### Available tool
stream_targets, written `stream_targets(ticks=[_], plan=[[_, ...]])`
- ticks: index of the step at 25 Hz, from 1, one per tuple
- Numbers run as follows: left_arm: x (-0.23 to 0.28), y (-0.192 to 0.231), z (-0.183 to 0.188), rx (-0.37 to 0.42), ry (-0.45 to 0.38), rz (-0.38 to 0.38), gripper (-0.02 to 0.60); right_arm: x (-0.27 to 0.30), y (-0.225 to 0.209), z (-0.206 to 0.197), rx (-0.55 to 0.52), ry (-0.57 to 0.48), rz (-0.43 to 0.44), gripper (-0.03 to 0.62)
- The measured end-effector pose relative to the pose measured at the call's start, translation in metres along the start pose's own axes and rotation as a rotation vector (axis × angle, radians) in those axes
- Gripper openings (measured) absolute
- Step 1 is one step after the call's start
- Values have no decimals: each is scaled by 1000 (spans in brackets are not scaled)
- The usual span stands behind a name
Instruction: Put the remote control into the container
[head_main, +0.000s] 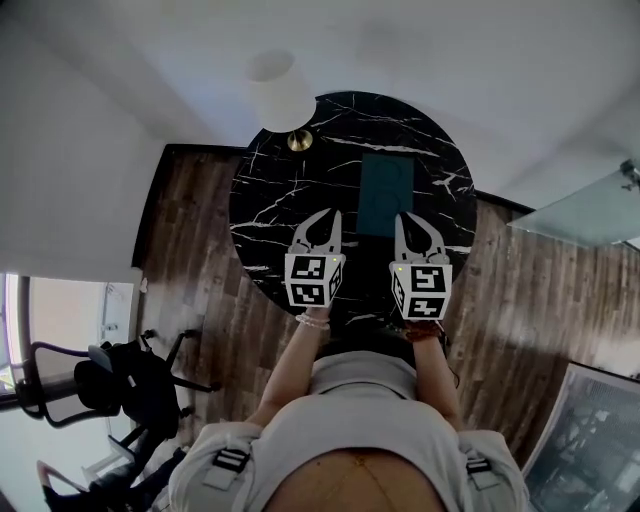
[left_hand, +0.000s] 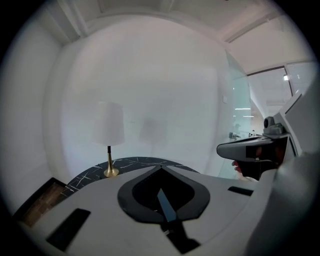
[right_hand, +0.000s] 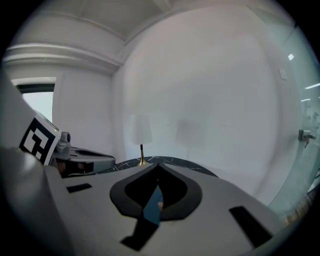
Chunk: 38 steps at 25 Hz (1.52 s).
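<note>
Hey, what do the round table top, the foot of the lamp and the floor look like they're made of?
Table top: looks like polished black marble or a marble-look slab, with white veins running across it.
Lamp foot: probably brass-coloured metal, going by its golden shine.
Floor: dark wood planks or wood-look laminate, with grain and board seams showing.
</note>
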<state>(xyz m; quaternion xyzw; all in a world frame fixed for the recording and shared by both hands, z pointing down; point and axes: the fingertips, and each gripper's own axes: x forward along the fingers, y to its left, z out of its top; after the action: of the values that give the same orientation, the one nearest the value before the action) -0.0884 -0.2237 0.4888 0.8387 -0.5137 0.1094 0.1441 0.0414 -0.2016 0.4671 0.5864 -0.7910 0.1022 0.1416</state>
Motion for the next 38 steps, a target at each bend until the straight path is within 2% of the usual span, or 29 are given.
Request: stream_targets(ticks=[10,17,26,27,31,33,38], plan=[[9,30,-40,-17,95,73,6,16,-10,-11,1,41,18,12],[15,46,-83,-22,190,100,6,16,-30,-16,15,56,-23,11],[26,57,-145,-8,356,100,11,9,-53,-25,35,77,-76,11],[27,58,-151,-4,371,99,38,7,-55,-26,36,79,-82,11],[34,58,-171,5,432,86,63,3,-63,-31,42,89,-102,11],[38,58,-182,17,466,78,106,2,-66,-34,46,93,-109,11],[49,53,-204,44,538,46,164,-5,-76,-38,57,100,-132,12]])
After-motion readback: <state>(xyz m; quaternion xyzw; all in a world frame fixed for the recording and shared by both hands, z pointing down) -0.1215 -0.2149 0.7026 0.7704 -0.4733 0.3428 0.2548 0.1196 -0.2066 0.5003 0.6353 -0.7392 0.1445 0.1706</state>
